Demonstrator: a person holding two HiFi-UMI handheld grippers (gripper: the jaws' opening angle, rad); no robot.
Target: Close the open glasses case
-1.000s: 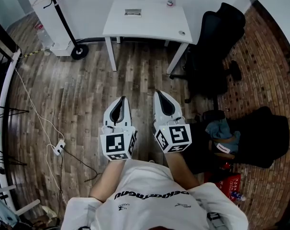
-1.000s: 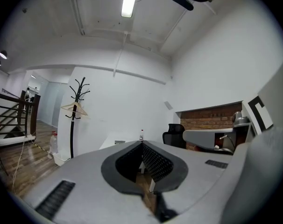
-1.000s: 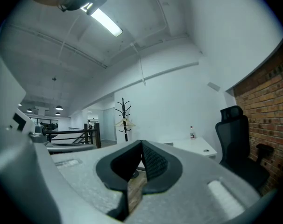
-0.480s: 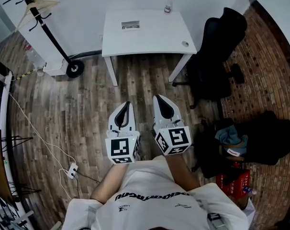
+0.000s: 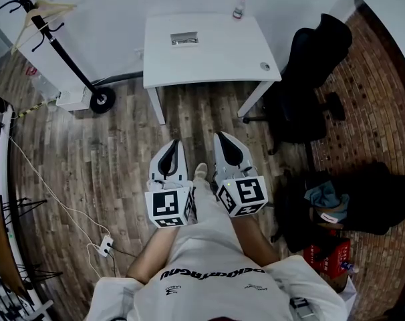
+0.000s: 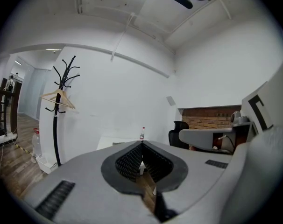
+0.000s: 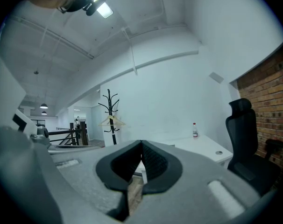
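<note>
The left gripper (image 5: 175, 142) and the right gripper (image 5: 221, 135) are held side by side in front of the person. Each one has a cube with black and white squares at its back end. In the left gripper view the jaws of the left gripper (image 6: 142, 144) are together at the tips, and nothing is between them. In the right gripper view the jaws of the right gripper (image 7: 141, 143) are together too, with nothing between them.

A white desk (image 5: 216, 59) stands ahead of both pairs of jaws, well apart from them. A small grey flat thing lies on it, ahead of the left jaws. It looks like the glasses case (image 5: 184, 38). It is too small to tell if it is open. A bottle (image 5: 239, 7) with a red cap stands at the far edge of the desk, past the right jaws. A little round thing (image 5: 265, 65) sits near the desk's right corner.

A black coat stand (image 5: 55, 45) with a wooden hanger is off to the left of the left jaws. A black office chair (image 5: 309, 59) is off to the right of the right jaws. The person's shoe (image 5: 200, 171) shows on the wood floor (image 5: 89, 152) between the two grippers.
</note>
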